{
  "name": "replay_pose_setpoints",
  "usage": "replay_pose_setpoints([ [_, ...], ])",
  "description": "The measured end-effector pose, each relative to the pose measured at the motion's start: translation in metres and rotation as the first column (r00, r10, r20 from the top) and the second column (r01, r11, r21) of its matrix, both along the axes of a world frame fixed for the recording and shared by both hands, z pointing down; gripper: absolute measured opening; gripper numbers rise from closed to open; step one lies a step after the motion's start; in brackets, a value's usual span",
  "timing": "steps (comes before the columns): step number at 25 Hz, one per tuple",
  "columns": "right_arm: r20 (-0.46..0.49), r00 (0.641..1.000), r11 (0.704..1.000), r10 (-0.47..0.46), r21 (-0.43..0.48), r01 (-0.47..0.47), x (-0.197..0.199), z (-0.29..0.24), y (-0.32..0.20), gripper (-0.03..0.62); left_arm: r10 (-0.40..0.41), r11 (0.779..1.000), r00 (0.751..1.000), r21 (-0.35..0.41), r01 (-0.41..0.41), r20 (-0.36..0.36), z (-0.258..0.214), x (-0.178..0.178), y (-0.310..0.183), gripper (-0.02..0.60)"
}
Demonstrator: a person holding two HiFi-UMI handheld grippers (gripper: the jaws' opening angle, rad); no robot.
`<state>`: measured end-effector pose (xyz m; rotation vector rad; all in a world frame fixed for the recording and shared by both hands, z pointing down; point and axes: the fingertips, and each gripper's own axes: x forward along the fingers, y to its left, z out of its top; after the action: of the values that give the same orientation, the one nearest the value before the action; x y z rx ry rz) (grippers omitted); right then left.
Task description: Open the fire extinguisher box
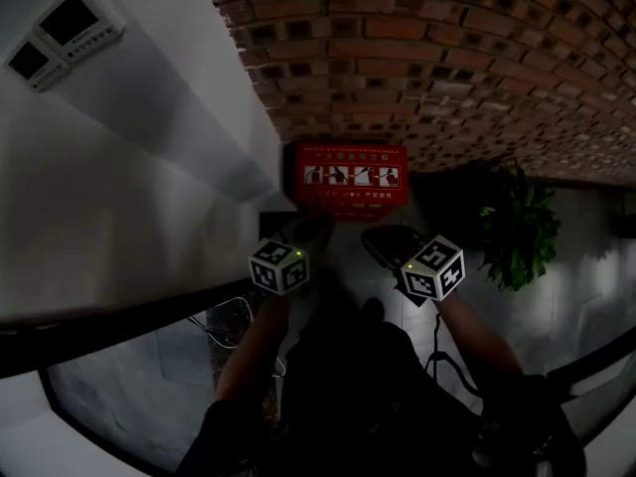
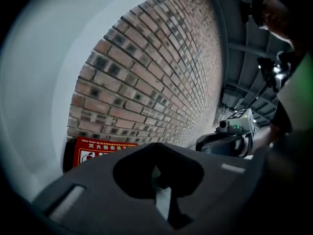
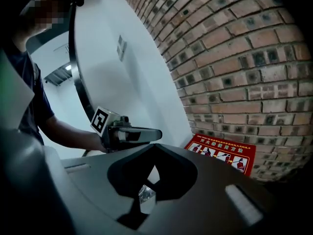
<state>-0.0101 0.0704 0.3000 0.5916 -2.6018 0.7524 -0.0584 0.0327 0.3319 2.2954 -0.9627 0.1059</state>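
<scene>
The red fire extinguisher box (image 1: pixel 350 179) stands on the floor against the brick wall, with a white strip of pictograms across its closed front. In the left gripper view the box (image 2: pixel 100 150) shows low at the left; in the right gripper view the box (image 3: pixel 222 153) lies at the lower right. My left gripper (image 1: pixel 314 229) hovers just in front of the box's lower left, shut and empty. My right gripper (image 1: pixel 378 238) hangs beside it, in front of the box's lower right, also shut with nothing between its jaws. Neither touches the box.
The brick wall (image 1: pixel 447 58) meets a white wall (image 1: pixel 149 147) at a corner just left of the box. A potted green plant (image 1: pixel 517 232) stands to the right. Two white wall panels (image 1: pixel 65 28) hang at the upper left. A dark rail (image 1: pixel 119 326) curves across below.
</scene>
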Motion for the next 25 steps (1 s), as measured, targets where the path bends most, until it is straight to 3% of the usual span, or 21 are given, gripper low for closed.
replay_pose_setpoints([
  [4,-0.065,0.997,1.000,0.027,0.013,-0.026,-0.013,0.034,-0.020,0.002,0.021,0.999,0.999,-0.030,-0.022,-0.036,0.024,-0.006,-0.017,0.000],
  [10,-0.094,0.993,0.997,0.075,-0.014,-0.077,-0.011,0.075,-0.036,0.002,0.049,0.997,0.998,-0.054,-0.050,-0.026,0.056,0.001,-0.027,0.000],
  [19,-0.136,0.989,0.997,0.064,-0.044,-0.070,0.002,0.145,-0.059,0.002,-0.030,0.991,0.999,-0.134,0.028,-0.012,0.128,0.002,-0.050,0.011],
  [22,-0.154,0.987,0.995,0.048,-0.084,-0.062,0.009,0.181,-0.055,0.002,-0.132,0.968,0.985,-0.226,0.105,-0.110,0.167,0.007,-0.050,0.064],
  [25,-0.133,0.990,0.993,0.045,-0.106,-0.059,0.008,0.198,-0.055,0.002,-0.265,0.918,0.947,-0.347,0.190,-0.183,0.221,0.005,-0.047,0.112],
])
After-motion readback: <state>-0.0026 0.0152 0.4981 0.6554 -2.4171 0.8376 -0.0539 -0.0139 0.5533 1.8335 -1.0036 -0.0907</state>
